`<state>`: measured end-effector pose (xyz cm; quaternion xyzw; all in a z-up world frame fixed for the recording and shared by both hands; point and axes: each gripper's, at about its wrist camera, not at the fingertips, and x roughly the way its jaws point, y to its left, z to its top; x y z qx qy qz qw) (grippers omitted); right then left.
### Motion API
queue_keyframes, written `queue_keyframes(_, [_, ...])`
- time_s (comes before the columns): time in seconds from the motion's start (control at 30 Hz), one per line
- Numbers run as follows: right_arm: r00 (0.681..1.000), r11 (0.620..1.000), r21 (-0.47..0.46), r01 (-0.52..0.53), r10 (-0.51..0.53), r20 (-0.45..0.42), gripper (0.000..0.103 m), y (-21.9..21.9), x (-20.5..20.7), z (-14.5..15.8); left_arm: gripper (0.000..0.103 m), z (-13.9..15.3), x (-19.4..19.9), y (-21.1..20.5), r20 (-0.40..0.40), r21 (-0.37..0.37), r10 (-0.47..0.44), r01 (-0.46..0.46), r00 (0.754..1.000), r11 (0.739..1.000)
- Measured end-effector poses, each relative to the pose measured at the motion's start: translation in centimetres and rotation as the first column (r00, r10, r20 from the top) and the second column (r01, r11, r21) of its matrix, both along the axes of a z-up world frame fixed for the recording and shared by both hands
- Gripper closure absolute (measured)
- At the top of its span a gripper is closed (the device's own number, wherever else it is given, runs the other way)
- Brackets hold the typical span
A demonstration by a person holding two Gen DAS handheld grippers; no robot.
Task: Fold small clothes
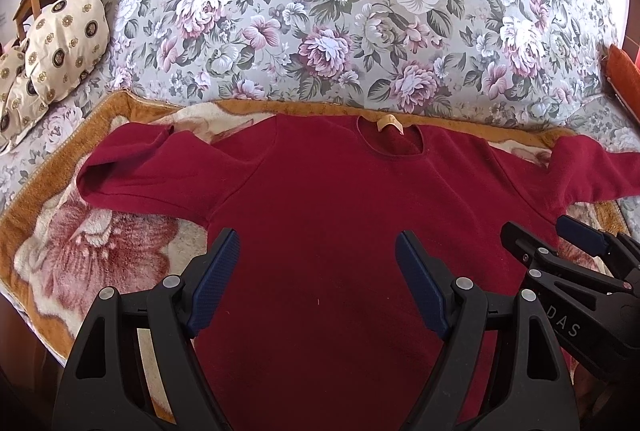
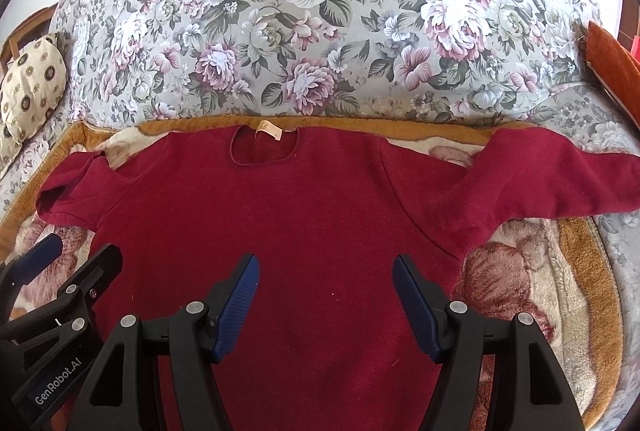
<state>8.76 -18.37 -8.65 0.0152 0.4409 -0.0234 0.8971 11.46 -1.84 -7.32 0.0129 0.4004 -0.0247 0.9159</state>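
A dark red long-sleeved top point(image 1: 328, 191) point(image 2: 280, 207) lies spread flat on a plush blanket, neckline and pale label point(image 1: 387, 122) point(image 2: 269, 130) at the far side, both sleeves stretched out sideways. My left gripper point(image 1: 318, 243) hovers open over the lower left half of the body, nothing between its blue pads. Over the lower right half my right gripper point(image 2: 326, 265) is open too, holding nothing. Each gripper shows at the edge of the other's view: the right gripper point(image 1: 552, 231) at the right, the left gripper point(image 2: 80, 251) at the left.
The orange-bordered floral blanket point(image 1: 100, 243) point(image 2: 532, 271) covers a sofa seat. Behind stands a floral backrest point(image 1: 340, 11) point(image 2: 320, 23). Patterned cream cushions point(image 1: 60, 43) point(image 2: 32, 83) sit at the far left, an orange cushion point(image 1: 624, 71) point(image 2: 612, 59) at the far right.
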Motion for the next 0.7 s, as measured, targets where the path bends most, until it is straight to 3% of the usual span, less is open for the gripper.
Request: queue_keyframes(0.7, [0.998,0.998,-0.01,-0.06,0.06,-0.028,0.036,4.8,5.4,-2.2,0.022,-0.7,4.8,4.8,-0.011,0.009,0.075,-0.075,0.997,0.997])
